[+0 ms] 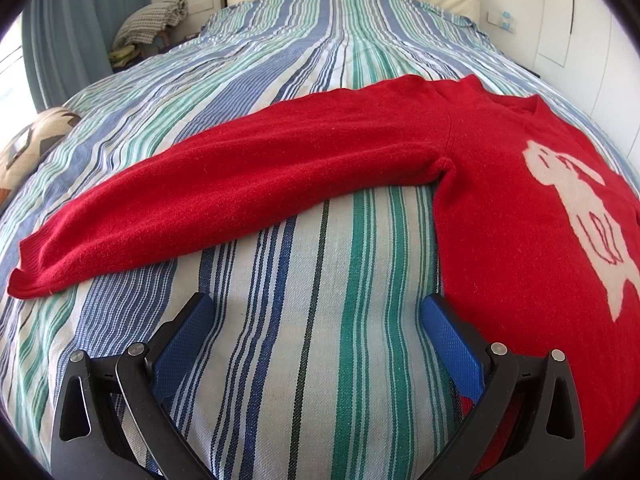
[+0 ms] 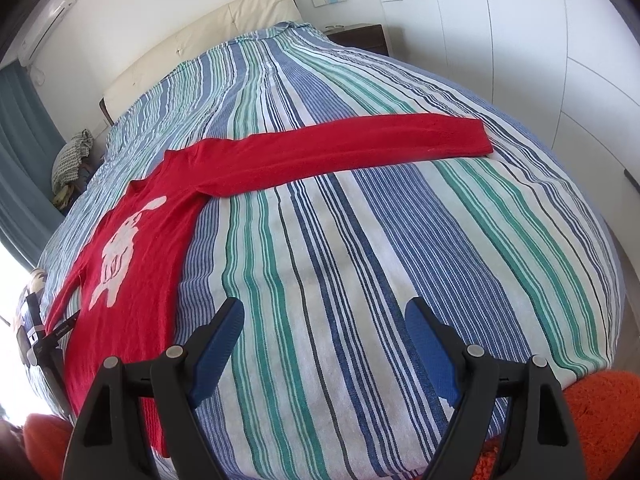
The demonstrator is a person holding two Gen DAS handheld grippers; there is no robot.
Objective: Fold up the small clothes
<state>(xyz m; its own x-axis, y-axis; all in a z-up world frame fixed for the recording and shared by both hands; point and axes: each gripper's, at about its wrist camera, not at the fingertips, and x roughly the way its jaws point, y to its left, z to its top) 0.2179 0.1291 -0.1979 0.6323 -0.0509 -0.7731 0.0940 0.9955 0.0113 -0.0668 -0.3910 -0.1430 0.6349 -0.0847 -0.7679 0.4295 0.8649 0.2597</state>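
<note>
The left gripper point(image 1: 316, 312) stood with its jaws spread wide, the blue pads point(image 1: 452, 344) apart and nothing between them but bare striped bedspread point(image 1: 280, 360). It held nothing. Its right-hand finger lay at the edge of the red sweater point(image 1: 500, 208); whether it touched the knit or hung just above it could not be told. The sweater lay flat, front up, on the bed, its body to the right of this gripper and one sleeve point(image 1: 200, 200) stretched out ahead of the jaws and away to their left, the cuff well beyond the left-hand finger. A pale figure point(image 1: 580, 208) was knitted into the chest. The right gripper point(image 2: 324, 320) was likewise spread wide and empty, its blue pads point(image 2: 218, 352) over the bedspread point(image 2: 340, 260) with no cloth between them. From this gripper the sweater point(image 2: 132, 300) lay to the left, its edge beside the left-hand finger, and the other sleeve point(image 2: 360, 144) ran across well ahead of the jaws and off to their right. The cream headboard point(image 2: 200, 40) stood far ahead of both grippers. An orange fabric point(image 2: 600, 420) showed below the right-hand finger.
</note>
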